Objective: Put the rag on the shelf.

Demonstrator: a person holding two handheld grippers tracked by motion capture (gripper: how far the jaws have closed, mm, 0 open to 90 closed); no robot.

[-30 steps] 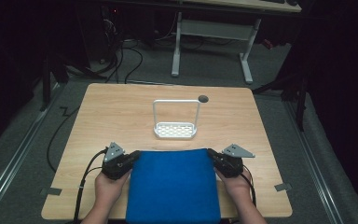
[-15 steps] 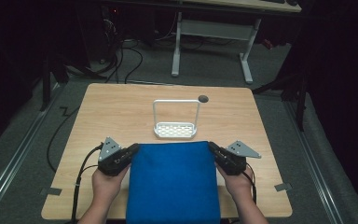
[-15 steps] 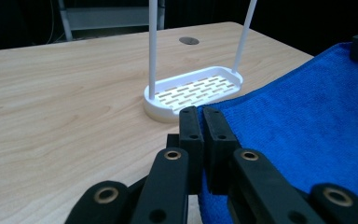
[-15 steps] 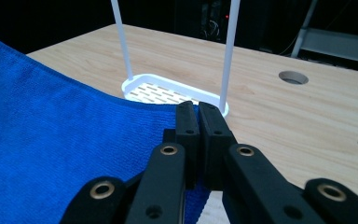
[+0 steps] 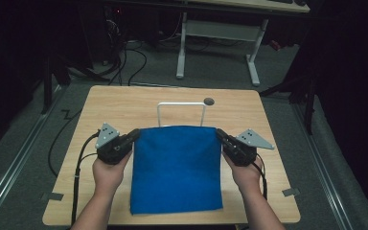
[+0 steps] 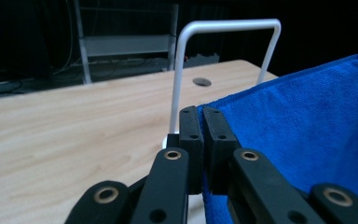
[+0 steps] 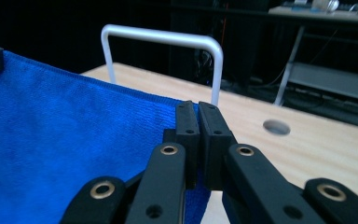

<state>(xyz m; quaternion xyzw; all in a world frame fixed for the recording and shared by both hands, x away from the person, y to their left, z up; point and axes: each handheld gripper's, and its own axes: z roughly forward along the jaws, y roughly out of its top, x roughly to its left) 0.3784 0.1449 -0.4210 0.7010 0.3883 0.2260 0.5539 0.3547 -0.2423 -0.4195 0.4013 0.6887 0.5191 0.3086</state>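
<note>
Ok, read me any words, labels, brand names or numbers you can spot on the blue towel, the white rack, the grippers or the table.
None: no readable text anywhere.
Blue towel: plain, no tag or print showing.
White rack: bare metal.
Left gripper and right gripper: black jaws with rivets, no markings.
Table: plain wood.

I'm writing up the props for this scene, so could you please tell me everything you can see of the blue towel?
The blue towel is a plain, rectangular terry-like cloth. The left gripper and right gripper each pinch a far corner with shut fingers and hold that edge taut and raised, in front of the white wire rack. From there it slopes down towards the person, its near edge by the front of the wooden table.
</note>
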